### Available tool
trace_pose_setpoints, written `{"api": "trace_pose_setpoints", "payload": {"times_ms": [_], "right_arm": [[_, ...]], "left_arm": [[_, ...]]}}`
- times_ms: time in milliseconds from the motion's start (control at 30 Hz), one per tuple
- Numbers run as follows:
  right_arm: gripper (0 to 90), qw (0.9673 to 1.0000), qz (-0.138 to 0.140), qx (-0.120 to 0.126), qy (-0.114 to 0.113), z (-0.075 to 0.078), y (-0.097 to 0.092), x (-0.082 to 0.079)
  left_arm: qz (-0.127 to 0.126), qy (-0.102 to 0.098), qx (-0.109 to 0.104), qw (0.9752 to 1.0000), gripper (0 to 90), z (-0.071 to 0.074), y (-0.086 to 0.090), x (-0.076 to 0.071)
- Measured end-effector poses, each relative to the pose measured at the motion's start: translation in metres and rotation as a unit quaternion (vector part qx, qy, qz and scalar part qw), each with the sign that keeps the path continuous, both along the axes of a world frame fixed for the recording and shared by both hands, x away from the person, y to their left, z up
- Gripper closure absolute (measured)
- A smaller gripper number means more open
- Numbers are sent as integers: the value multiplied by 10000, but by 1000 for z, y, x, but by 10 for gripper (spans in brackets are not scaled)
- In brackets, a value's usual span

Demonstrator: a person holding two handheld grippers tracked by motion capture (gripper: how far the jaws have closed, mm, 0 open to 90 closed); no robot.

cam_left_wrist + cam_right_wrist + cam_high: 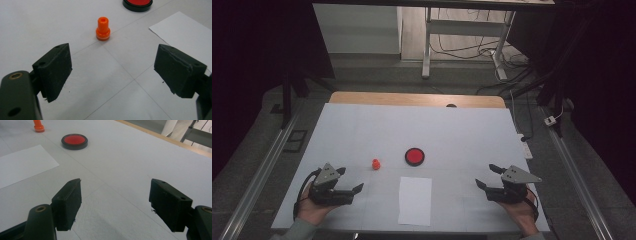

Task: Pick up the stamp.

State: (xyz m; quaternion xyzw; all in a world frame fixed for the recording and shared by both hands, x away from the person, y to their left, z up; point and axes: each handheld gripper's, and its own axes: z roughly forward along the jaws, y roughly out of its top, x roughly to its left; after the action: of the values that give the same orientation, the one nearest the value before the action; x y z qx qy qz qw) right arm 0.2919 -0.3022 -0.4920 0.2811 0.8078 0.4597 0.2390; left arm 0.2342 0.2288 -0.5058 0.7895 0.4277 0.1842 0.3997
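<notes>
Orange stamp [376, 164] stands upright on the desk [362, 125], at 1 o'clock from the left claw [349, 181], clearly nearer to it than to the right claw [488, 176]. Both claws are spread, nothing pinched.

right claw [115, 202] wide apart and empty above the white table [130, 162], red pad [74, 141] and orange stamp [38, 126] beyond
</notes>
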Motion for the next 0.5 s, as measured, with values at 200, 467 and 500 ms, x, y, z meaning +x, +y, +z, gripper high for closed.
{"api": "trace_pose_setpoints", "payload": {"times_ms": [200, 467, 500], "right_arm": [[260, 10000, 7, 28, -22, 1, 1, 0], [266, 10000, 23, 63, -15, 1, 2, 0], [267, 10000, 26, 72, -17, 1, 2, 0]], "left_arm": [[-46, -19, -29, 10000, 152, 5, -2, 1], [-77, -81, -43, 9999, 155, 11, -4, 5], [-78, -80, -37, 9999, 155, 12, -4, 5]]}}
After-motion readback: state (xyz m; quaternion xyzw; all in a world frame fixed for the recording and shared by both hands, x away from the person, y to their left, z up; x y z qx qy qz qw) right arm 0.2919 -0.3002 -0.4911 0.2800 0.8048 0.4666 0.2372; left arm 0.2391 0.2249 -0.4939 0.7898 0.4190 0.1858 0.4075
